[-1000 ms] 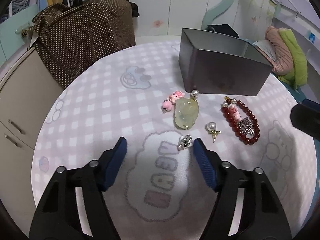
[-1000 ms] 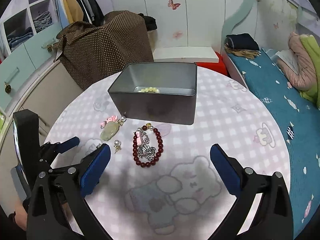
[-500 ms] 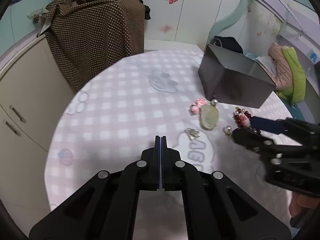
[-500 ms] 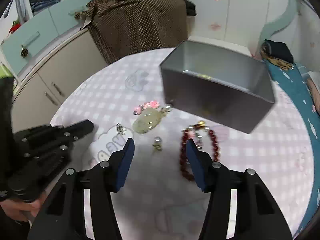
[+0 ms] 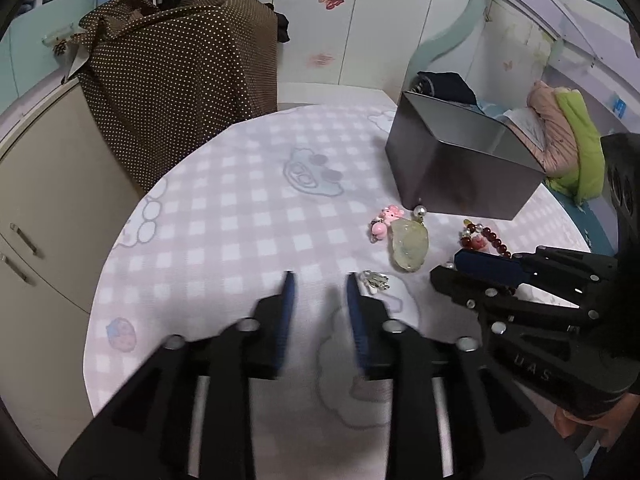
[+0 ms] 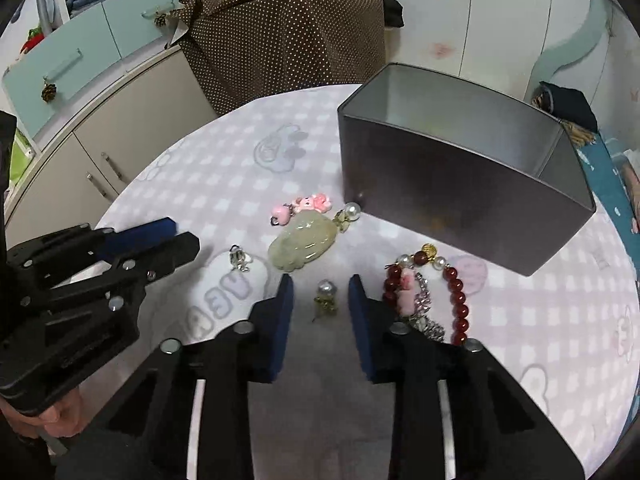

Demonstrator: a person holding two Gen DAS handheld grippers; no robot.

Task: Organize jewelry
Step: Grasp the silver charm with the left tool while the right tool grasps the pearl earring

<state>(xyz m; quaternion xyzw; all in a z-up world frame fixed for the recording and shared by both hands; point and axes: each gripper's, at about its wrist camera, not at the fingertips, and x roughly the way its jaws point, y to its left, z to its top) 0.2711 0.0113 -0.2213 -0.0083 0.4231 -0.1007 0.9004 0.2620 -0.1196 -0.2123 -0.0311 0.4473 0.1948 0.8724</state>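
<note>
A grey metal box [image 6: 460, 168] [image 5: 456, 172] stands open on the round table. In front of it lie a pale green jade pendant [image 6: 304, 244] [image 5: 409, 245], a pink charm [image 6: 304, 206] [image 5: 385, 220], a small silver earring [image 6: 239, 259] [image 5: 374, 280], a pearl earring [image 6: 326, 296] and a red bead bracelet [image 6: 436, 296] [image 5: 484, 238]. My right gripper [image 6: 320, 292] is open, low over the table, with the pearl earring between its fingers. My left gripper [image 5: 318, 292] is partly open and empty, just left of the silver earring.
The table has a pink checked cloth [image 5: 240, 216]. A brown dotted cover [image 5: 180, 72] drapes furniture behind it. Beige cabinets [image 6: 120, 136] stand at the left and a bed [image 5: 568, 140] at the right.
My left gripper was shut half a second ago and has opened partway. My right gripper has narrowed and moved down so its fingers flank the pearl earring.
</note>
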